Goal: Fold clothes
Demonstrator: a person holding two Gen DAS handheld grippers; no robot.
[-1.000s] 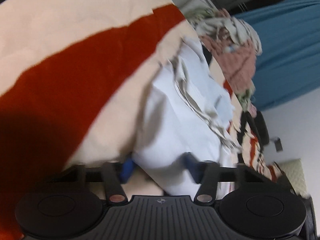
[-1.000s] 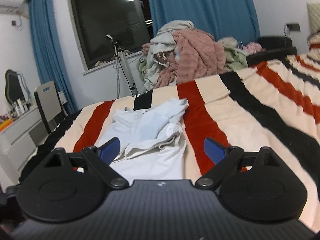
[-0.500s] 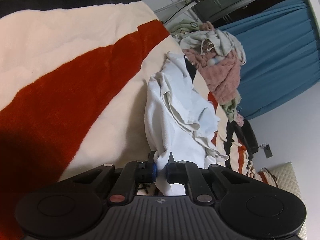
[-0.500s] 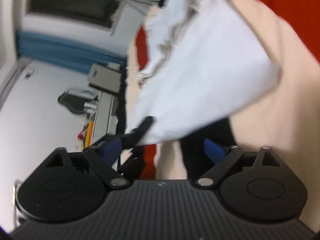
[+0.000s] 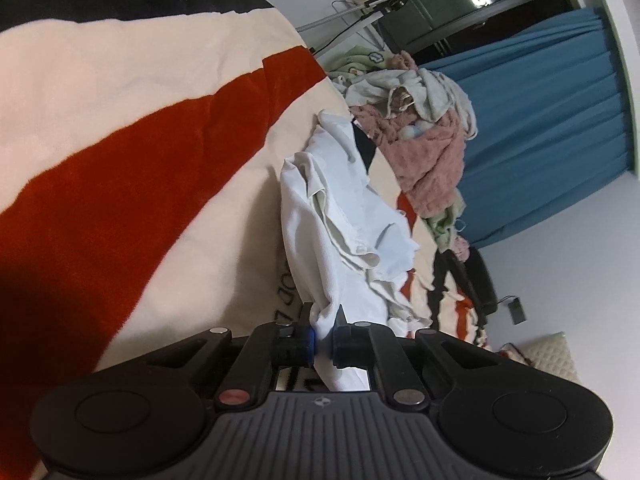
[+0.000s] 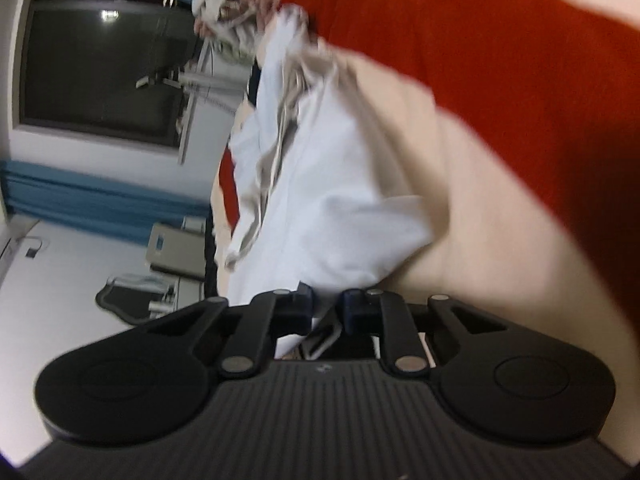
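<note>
The white garment (image 5: 340,248) is lying crumpled on the striped blanket (image 5: 152,152) of the bed, extending straight ahead of both pairs of fingers. The left gripper (image 5: 325,334) is pinching the garment's near edge: its fingers are drawn almost together, with a thin fold of white cloth passing between the blue pads and trailing back under the gripper body. The right gripper (image 6: 327,307) is working on a neighbouring part of the same near edge. Its jaws have just been closing, and the fingers are now standing narrow with white fabric bunched between them; the pads appear to be pressing on it, though the right wrist view is motion-blurred.

Gripping two separate points along one edge is likely intended to let the garment be lifted and spread flat before any fold is made, since it is currently wrinkled, with a beige inner layer showing among the creases. Folding proper appears not yet begun.

Beyond the far end of the garment, a pile of clothes (image 5: 424,128) is sitting further along the bed, in front of a blue curtain (image 5: 540,120). It is lying well ahead of the fingers and apart from the grip points.
</note>
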